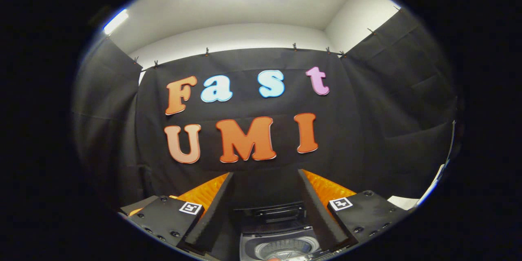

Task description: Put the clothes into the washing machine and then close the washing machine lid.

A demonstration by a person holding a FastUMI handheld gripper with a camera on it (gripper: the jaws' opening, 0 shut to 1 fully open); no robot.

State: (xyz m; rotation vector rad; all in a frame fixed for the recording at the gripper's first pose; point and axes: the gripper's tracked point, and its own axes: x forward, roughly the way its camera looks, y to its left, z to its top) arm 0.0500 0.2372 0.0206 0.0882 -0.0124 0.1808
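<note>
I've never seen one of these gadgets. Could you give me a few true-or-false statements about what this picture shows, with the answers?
1. The gripper's two fingers stand apart with nothing between them. True.
2. The washing machine has its lid shut. False: the lid is raised at the back and the metal drum shows through the opening.
3. The washing machine sits low between the fingers, just ahead of them. True.
4. The fingers are clamped on a piece of clothing. False: they are open and hold nothing.
5. A black cloth wall hangs beyond the machine. True.
</note>
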